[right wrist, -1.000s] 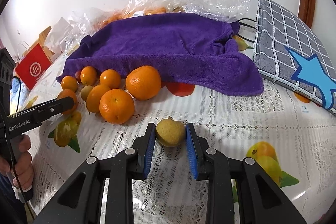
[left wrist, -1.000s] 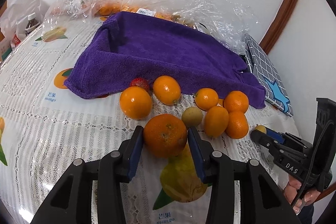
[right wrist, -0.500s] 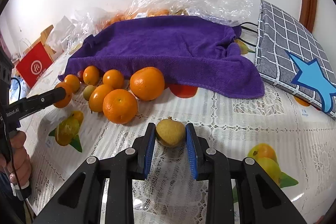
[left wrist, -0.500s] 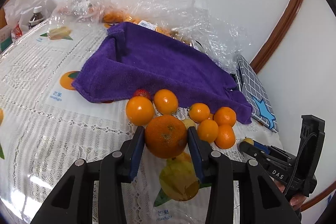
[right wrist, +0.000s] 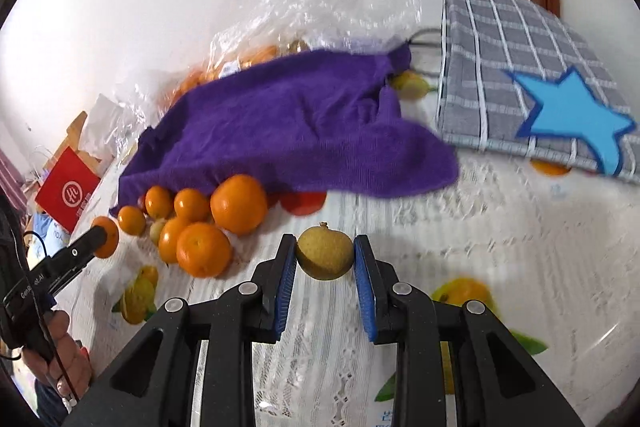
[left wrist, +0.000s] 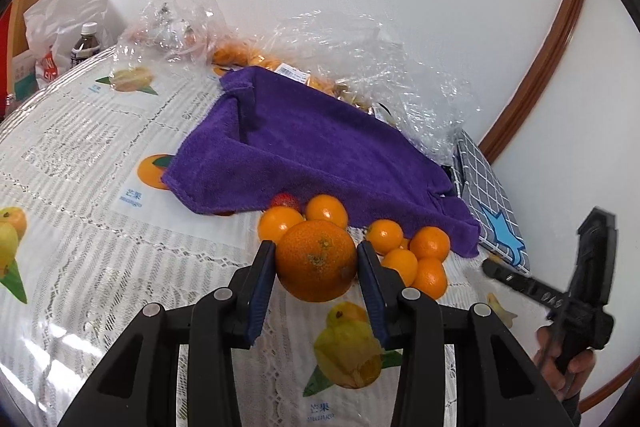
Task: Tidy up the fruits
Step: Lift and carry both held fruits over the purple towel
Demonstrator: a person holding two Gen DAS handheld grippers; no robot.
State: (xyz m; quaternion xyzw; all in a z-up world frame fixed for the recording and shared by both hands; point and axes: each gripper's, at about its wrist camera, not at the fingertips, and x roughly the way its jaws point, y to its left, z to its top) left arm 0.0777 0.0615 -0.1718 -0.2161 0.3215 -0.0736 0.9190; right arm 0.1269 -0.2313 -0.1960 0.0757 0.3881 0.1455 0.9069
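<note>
1. We see a large round orange with dimpled peel [left wrist: 316,261] clamped between the blue pads of the left gripper [left wrist: 316,269]. It looks lifted clear of the white lace tablecloth with printed fruit [left wrist: 100,227], in front of the fruit pile.
2. A small round yellow-green fruit with a stub at the top [right wrist: 325,251] is pinched between the blue pads of the right gripper [right wrist: 325,267]; jaws are closed tight on it, above the cloth.
3. Loose small oranges [left wrist: 428,245] sit clustered on the table at the near edge of the rumpled purple terry towel [left wrist: 320,147]. A red strawberry-like piece [left wrist: 285,201] is tucked at the towel hem.
4. Behind the towel: crinkled clear plastic bags [left wrist: 380,67] with more orange fruit inside. To the right lies a grey checked fabric pouch with a blue star [right wrist: 520,75].
5. Pose: both grippers point forward and downward at the table. In the right wrist view a hand [right wrist: 60,347] grips the left tool's handle at lower left. In the left wrist view fingers [left wrist: 568,367] wrap the right tool's handle at lower right.
</note>
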